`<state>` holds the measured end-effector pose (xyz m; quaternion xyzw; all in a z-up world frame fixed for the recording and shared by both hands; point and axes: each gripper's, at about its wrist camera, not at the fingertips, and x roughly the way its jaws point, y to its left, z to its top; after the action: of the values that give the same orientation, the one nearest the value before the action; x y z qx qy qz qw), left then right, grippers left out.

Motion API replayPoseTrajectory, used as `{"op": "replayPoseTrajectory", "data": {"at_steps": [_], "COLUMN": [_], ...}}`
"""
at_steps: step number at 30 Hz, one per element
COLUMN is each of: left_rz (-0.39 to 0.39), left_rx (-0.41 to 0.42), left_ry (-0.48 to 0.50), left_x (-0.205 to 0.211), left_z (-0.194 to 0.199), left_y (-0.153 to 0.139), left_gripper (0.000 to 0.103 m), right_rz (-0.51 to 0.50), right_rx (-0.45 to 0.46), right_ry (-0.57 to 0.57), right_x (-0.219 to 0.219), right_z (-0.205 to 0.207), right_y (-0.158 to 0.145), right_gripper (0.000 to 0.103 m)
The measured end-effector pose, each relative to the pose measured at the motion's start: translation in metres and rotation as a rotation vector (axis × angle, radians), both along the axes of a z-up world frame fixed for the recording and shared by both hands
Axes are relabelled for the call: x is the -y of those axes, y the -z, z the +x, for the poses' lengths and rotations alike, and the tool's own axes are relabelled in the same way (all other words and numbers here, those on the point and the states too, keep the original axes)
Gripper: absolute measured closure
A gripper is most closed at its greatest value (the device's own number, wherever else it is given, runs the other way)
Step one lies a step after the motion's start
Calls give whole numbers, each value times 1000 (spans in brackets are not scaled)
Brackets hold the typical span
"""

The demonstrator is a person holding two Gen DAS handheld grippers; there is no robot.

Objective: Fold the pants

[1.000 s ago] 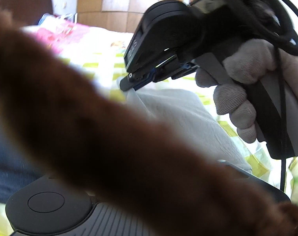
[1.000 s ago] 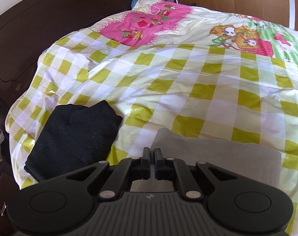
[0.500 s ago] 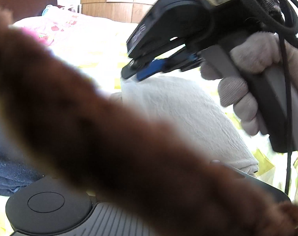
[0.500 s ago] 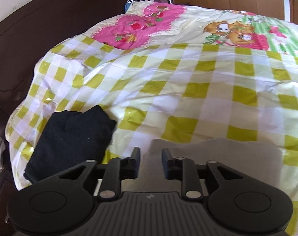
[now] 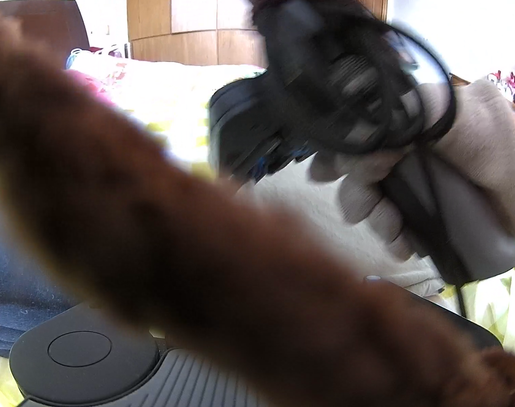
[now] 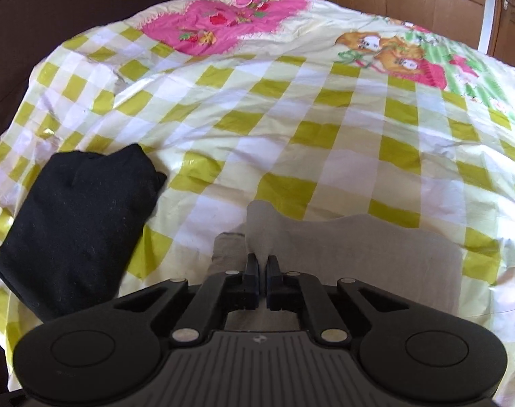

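Right hand-held gripper (image 6: 262, 268) reclosed, brown sleeve (image 5: 176, 224) blocking left view

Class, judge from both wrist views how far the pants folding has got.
Done: a black garment lies folded on the checked bedcover, and the grey pants already form a compact rectangle. In hand: the right tongs are closed on a raised corner of the grey pants. Left: likely carrying that corner over for the last fold, then letting go.

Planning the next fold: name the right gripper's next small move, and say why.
Probably lift the pinched edge slightly: the right gripper looks shut on a raised flap of the light grey fabric pants, the rest lying flat on the yellow-checked bedcover.
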<state>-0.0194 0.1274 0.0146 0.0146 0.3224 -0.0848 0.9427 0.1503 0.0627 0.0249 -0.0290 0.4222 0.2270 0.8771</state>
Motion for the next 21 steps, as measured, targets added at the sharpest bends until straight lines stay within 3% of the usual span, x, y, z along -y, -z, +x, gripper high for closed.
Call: {"op": "replayPoseTrajectory", "data": {"at_steps": [3, 6, 8, 10, 13, 17, 21], "left_rz": [-33, -58, -75, -77, -30, -34, -29], "left_rx": [25, 5, -37, -68, -105, -112, -131], "left_ry": [-8, -20, -26, -37, -47, -43, -48], "left_x": [-4, -8, -11, -12, -9, -10, -10], "left_z": [-4, -1, 4, 8, 8, 4, 3], "left_y": [-2, 0, 4, 7, 12, 11, 11], "left_gripper": [70, 69, 70, 70, 74, 69, 65], "right_rz": [41, 47, 18, 16, 28, 210, 348], "right_rx": [71, 95, 50, -60, -104, -174, -101], "right_ry": [-10, -69, -109, -160, -217, -252, -228], "right_x": [3, -18, -38, -54, -59, -35, 7], "right_z": [-13, -17, -9, 0, 3, 3, -10], "right_y": [-27, -28, -9, 19, 37, 27, -1], "right_gripper": [82, 82, 81, 74, 69, 62, 61]}}
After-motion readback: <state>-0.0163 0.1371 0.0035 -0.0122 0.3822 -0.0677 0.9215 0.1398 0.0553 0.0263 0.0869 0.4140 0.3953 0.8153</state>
